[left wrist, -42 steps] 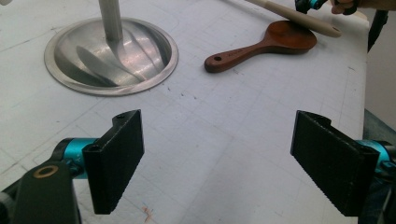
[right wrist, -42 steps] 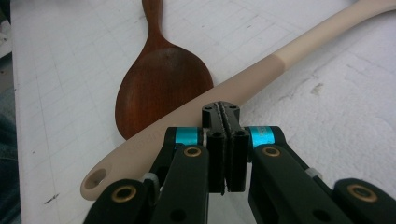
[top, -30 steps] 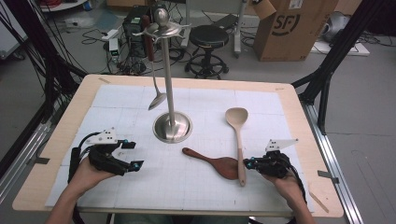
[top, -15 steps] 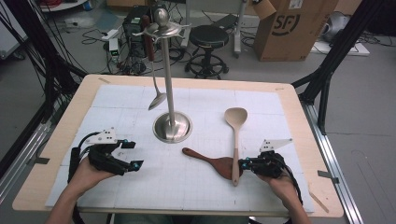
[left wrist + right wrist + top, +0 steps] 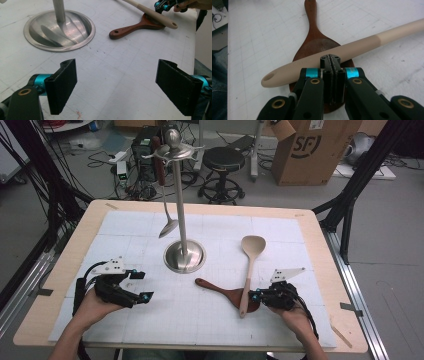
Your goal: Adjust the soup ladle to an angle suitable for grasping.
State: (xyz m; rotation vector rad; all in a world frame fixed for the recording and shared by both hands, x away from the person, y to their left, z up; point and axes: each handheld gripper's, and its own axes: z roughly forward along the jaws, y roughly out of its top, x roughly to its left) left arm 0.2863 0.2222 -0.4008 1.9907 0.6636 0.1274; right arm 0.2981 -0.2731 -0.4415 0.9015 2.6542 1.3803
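A pale wooden spoon point(image 5: 248, 272) lies on the white mat, its handle crossing the blade of a dark wooden paddle point(image 5: 220, 291). My right gripper point(image 5: 253, 295) is shut with nothing between the jaws. In the right gripper view its tips point(image 5: 331, 59) press against the side of the spoon's handle point(image 5: 362, 46), over the paddle point(image 5: 312, 37). My left gripper point(image 5: 144, 285) rests at the front left, open and empty. In the left gripper view its jaws point(image 5: 125, 87) stand wide over bare mat, facing the paddle point(image 5: 130, 28) and spoon point(image 5: 150, 13).
A steel utensil stand point(image 5: 184, 256) rises from the middle of the mat, with a metal ladle point(image 5: 167, 227) and a dark-handled utensil point(image 5: 159, 165) hanging from its top. The wooden table edge point(image 5: 320, 250) frames the mat. A stool, a box and cables sit beyond.
My right gripper has slid left and pushed the pale spoon's handle end leftward over the dark paddle. The left gripper has stayed still.
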